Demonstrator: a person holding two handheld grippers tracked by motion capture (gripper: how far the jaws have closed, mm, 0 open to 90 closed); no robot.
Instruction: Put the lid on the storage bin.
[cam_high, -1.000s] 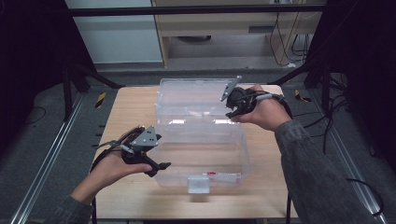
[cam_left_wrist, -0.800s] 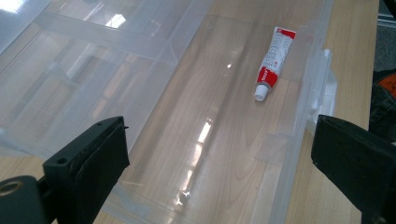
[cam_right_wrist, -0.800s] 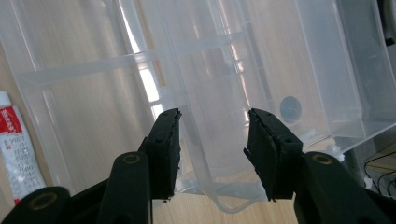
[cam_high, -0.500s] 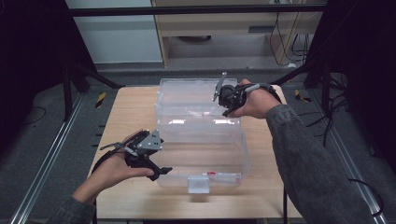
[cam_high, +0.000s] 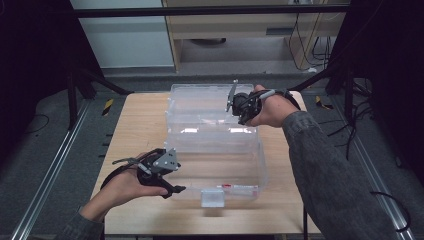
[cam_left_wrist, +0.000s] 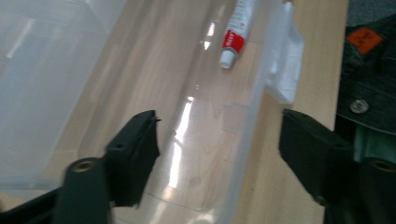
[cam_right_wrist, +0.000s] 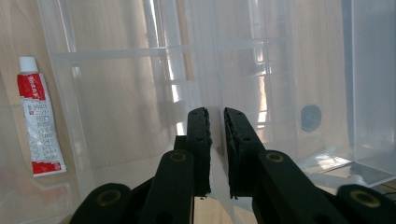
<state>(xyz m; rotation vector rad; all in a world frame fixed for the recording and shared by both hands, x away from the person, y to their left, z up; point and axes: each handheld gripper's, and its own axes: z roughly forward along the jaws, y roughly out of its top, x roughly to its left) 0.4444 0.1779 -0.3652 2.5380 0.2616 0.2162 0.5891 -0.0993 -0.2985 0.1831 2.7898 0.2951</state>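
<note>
Plastic, clear and glossy, forms the open storage box (cam_high: 215, 165) we see on the wooden table (cam_high: 135, 125), its lid (cam_high: 200, 107) swung back toward the far side. Our right tool (cam_high: 239, 106) has its jaws drawn narrow on the lid's thin right edge, which passes between them in the right gripper view, while our left tool (cam_high: 170, 187) sits with jaws wide apart at the box's near-left corner. A red-and-white tube (cam_left_wrist: 236, 30) lies inside the box by its near wall, just beside the white latch (cam_high: 213, 198).
</note>
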